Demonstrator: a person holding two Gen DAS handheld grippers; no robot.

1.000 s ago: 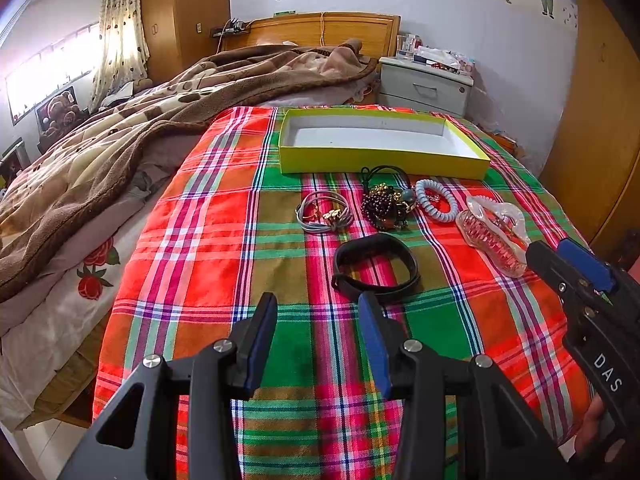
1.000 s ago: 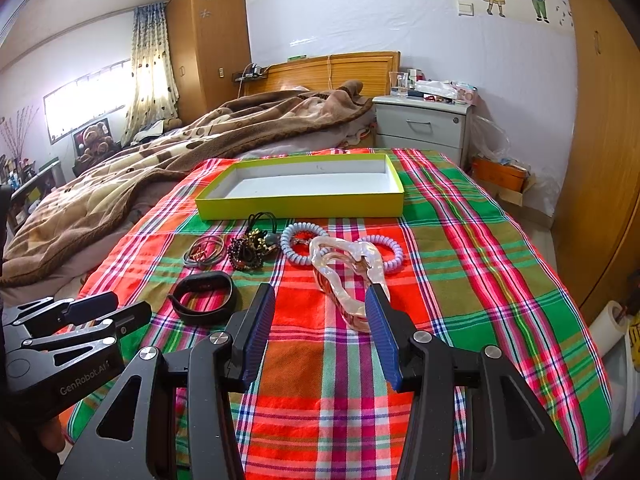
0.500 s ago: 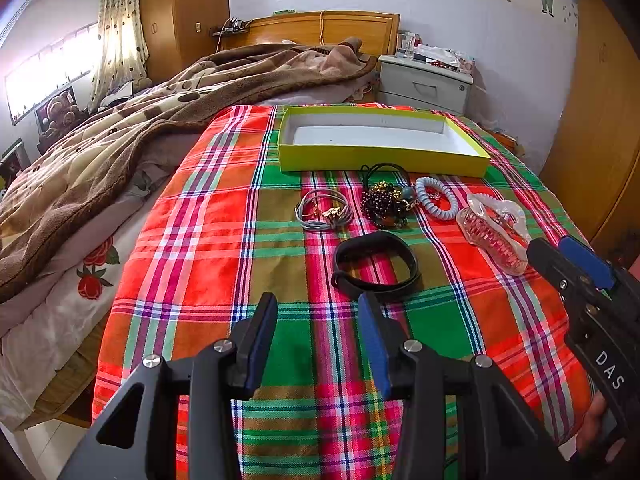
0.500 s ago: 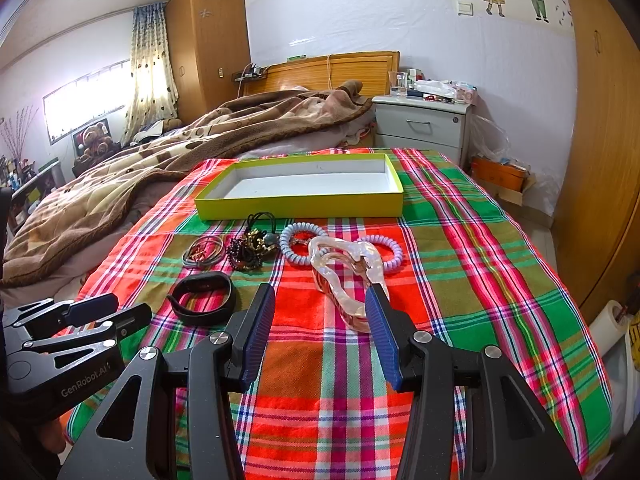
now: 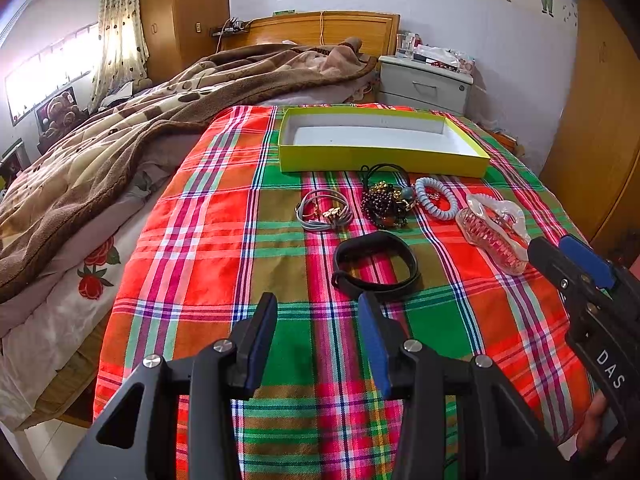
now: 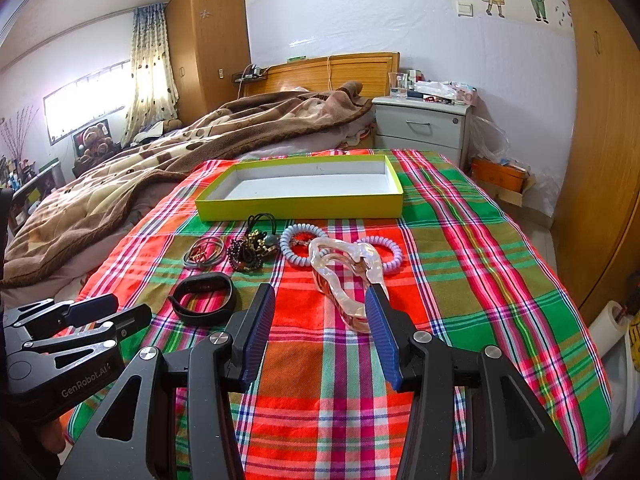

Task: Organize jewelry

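- Left gripper (image 5: 318, 316) – jaws apart, nothing held, low centre of the left wrist view, just short of the band (image 5: 376, 266).
- Right gripper (image 6: 320, 312) – jaws apart, empty, with the clip (image 6: 346, 280) lying just past the tips, mid-frame in the right wrist view.
- Box (image 6: 300, 210) – yellow, shallow, nothing in it, upper centre of both views; presumably where the pieces go.
- All pieces lie on the plaid cloth (image 5: 200, 240) in a row below the box, none inside yet.
- Clip: clear hard plastic, toothed – likely stiff, light and slick. Pinch across the narrow body, not on the teeth; too hard a squeeze may crack it or shoot it out.
- Band: black loop, looks rubbery and grippy – should flex; take one side of the strap.
- Grey ties (image 5: 324, 214), left of the row: soft, thin loops with a gold charm – pinch the bunch at the charm or strands slip free.
- Bead cluster (image 5: 384, 208): dark beads on a black cord, lumpy and loose – grab the bulk; the cord may snag neighbours.
- Coil ties (image 5: 436, 200): pale blue, springy, touching or overlapping the clip – will stretch, so lift clear slowly.
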